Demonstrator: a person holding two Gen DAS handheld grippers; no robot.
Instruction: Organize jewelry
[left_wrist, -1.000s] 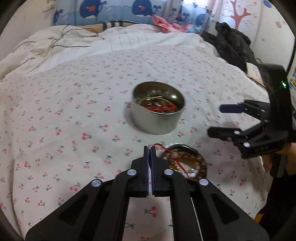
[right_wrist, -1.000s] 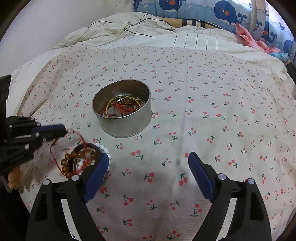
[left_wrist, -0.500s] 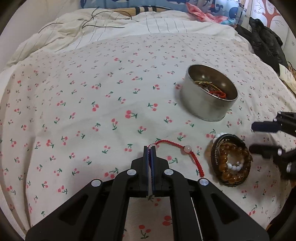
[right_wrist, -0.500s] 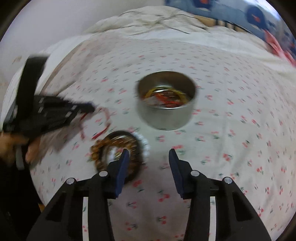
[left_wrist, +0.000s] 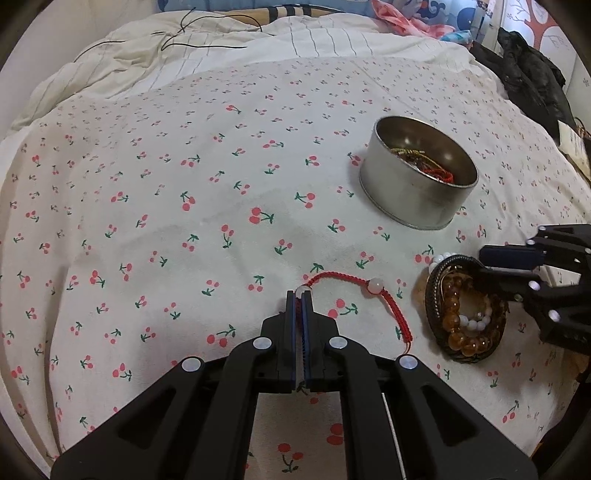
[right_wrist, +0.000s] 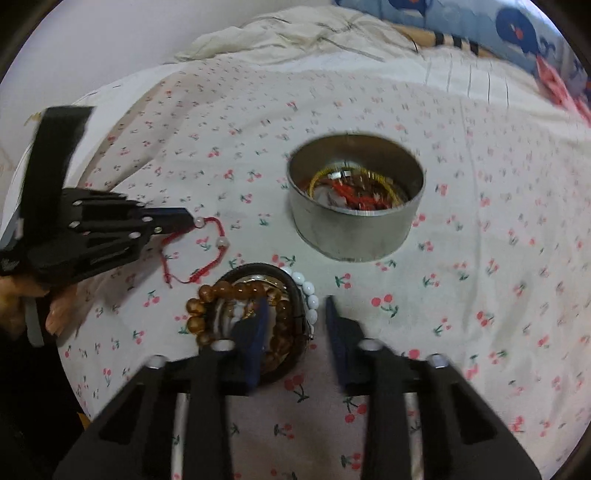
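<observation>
My left gripper (left_wrist: 300, 295) is shut on a red cord bracelet (left_wrist: 384, 299) with white beads; the cord trails on the cherry-print bedsheet. It also shows in the right wrist view (right_wrist: 207, 240). A round metal tin (left_wrist: 417, 184) holds red and gold jewelry. A pile of bracelets (left_wrist: 461, 321) with amber beads, white beads and a black band lies in front of the tin. My right gripper (right_wrist: 295, 314) is open, with its left finger over the pile (right_wrist: 251, 302) and its right finger beside it.
Rumpled striped bedding (left_wrist: 221, 48) with black cables lies at the back. Dark clothing (left_wrist: 528, 77) sits at the far right edge of the bed. The left gripper's hand (right_wrist: 59, 314) is at the bed's left edge.
My left gripper has pulled the red bracelet out of the pile and away to the left. My right gripper has narrowed and moved left over the pile.
</observation>
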